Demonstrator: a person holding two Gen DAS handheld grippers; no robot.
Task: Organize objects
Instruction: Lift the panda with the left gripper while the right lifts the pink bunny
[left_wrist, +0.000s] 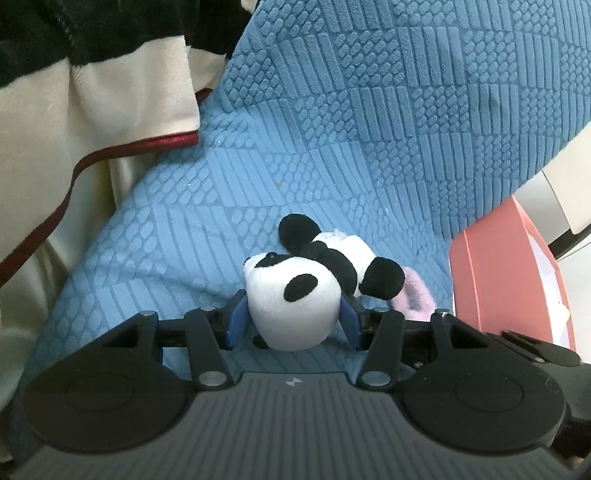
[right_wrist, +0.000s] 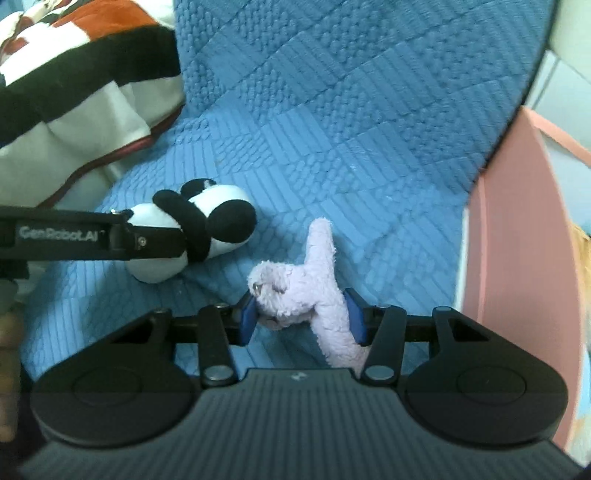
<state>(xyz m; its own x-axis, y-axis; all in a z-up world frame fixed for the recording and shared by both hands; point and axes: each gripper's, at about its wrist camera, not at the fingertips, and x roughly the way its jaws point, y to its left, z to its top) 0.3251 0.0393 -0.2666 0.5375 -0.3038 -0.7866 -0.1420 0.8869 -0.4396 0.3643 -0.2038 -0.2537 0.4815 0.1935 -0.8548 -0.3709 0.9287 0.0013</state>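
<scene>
A black-and-white plush panda (left_wrist: 295, 291) lies on the blue textured sofa cover (left_wrist: 369, 129). My left gripper (left_wrist: 293, 321) is shut on the panda's head, its blue pads pressing both sides. The panda also shows in the right wrist view (right_wrist: 207, 225), with the left gripper's finger (right_wrist: 110, 236) across it. My right gripper (right_wrist: 301, 317) is shut on a pale purple plush toy (right_wrist: 310, 280) just right of the panda. A bit of the purple toy shows in the left wrist view (left_wrist: 417, 295).
A cream, black and red blanket (left_wrist: 92, 110) is piled at the left, also in the right wrist view (right_wrist: 74, 92). A pink box (left_wrist: 509, 280) stands at the right edge of the sofa, also in the right wrist view (right_wrist: 517, 240).
</scene>
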